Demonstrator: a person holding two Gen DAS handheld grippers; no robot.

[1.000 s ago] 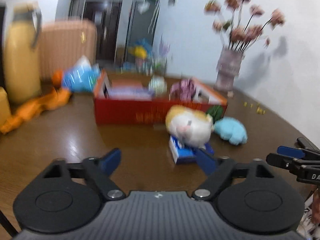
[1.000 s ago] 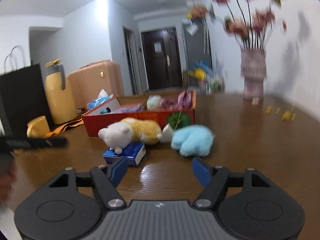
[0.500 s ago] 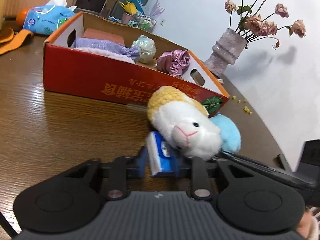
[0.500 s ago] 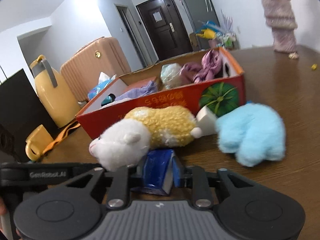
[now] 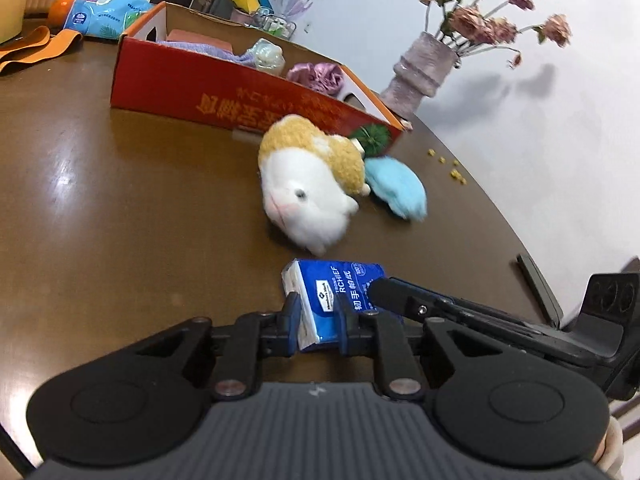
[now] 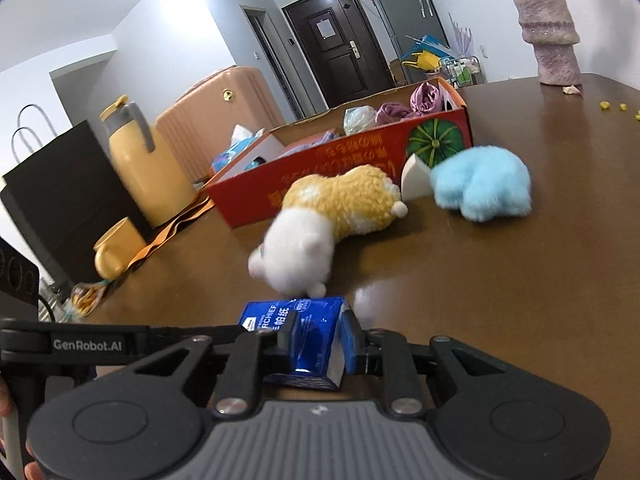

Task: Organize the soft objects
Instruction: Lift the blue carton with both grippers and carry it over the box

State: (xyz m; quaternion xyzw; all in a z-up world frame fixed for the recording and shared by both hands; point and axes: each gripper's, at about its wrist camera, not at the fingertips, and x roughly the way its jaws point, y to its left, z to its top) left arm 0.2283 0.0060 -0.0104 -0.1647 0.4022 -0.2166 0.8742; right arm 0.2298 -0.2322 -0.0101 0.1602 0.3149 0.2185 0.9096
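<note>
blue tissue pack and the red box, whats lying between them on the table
The yellow and white plush toy lies between the blue tissue pack and the red box, clearest in the left wrist view.

A blue tissue pack near the camera carries white lettering ending "RCHIEF", with Chinese characters beside it and a small logo whose words are too small to read. A black gripper handle at the near left reads "GenRobot.AI" in pale letters. The red box farther back bears a row of yellow Chinese characters, seen upside down, along its long side.
</note>
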